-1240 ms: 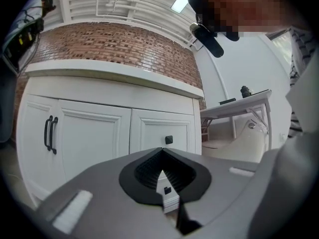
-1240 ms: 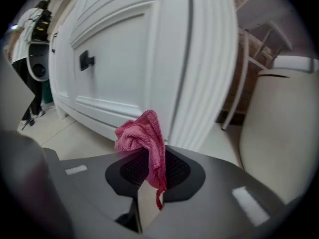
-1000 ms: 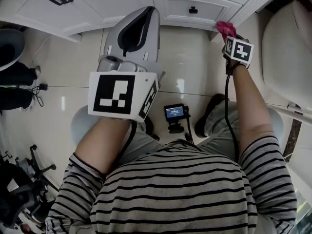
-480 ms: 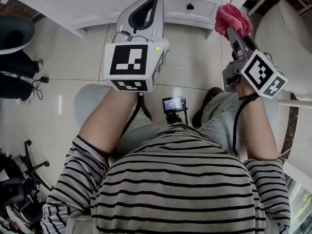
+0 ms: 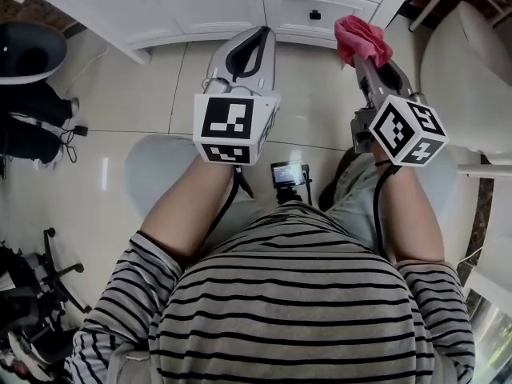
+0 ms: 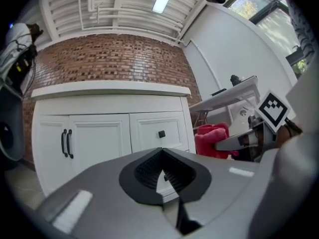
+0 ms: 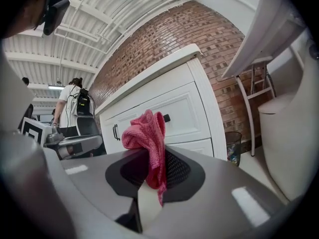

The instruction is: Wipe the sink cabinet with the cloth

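The white sink cabinet (image 5: 200, 5) with black handles runs along the top of the head view; it also fills the left gripper view (image 6: 99, 133) and shows in the right gripper view (image 7: 169, 111). My right gripper (image 5: 359, 56) is shut on a pink cloth (image 5: 363, 38), held in the air just short of the cabinet's drawer. In the right gripper view the cloth (image 7: 145, 136) bunches up out of the closed right gripper (image 7: 149, 178). My left gripper (image 5: 261, 33) is shut and empty, pointing at the cabinet (image 6: 160, 153). To its right the cloth (image 6: 211, 139) appears.
White tiled floor lies below. A small device with a lit screen (image 5: 286, 175) sits between the person's feet. A white fixture (image 5: 472, 62) stands at the right, a dark chair (image 5: 24, 50) at the left. Beside the cabinet is a waste bin (image 7: 232, 144). A person (image 7: 70, 108) stands far back.
The right gripper has come off the cabinet's corner with the cloth and now points upward in the air. The left gripper has shifted right, closer to the right one.
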The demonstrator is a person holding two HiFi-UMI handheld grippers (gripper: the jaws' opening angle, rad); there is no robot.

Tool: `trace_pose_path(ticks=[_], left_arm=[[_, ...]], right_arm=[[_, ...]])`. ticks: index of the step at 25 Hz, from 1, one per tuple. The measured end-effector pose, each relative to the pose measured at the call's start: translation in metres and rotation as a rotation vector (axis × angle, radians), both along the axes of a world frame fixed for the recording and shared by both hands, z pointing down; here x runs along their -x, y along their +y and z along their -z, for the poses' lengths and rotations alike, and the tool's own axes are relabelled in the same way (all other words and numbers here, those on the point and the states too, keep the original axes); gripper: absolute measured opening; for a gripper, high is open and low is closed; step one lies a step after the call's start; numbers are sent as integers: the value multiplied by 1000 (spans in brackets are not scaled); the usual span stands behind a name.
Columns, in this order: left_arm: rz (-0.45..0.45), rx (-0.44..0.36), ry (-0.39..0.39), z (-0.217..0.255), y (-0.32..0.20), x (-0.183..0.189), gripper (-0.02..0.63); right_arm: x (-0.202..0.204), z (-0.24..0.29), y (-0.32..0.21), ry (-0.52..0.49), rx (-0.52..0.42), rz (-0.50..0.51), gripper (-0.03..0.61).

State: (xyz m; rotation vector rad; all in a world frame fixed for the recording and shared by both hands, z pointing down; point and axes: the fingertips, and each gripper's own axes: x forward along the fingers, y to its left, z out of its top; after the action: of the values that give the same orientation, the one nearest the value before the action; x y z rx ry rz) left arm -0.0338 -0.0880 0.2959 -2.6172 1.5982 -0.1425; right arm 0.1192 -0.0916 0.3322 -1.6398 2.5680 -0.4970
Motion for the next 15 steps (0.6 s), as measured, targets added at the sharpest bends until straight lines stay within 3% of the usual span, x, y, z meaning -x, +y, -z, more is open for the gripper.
trace_pose_path(ticks=[3,15], left_arm=[[-8,41,31,-8,-1,0,-9],[-33,73,28,-19,3,-4,-9]], right_arm=[[2,2,2,0,-15,-5,65],[14,2,6,40,-47,21,66]])
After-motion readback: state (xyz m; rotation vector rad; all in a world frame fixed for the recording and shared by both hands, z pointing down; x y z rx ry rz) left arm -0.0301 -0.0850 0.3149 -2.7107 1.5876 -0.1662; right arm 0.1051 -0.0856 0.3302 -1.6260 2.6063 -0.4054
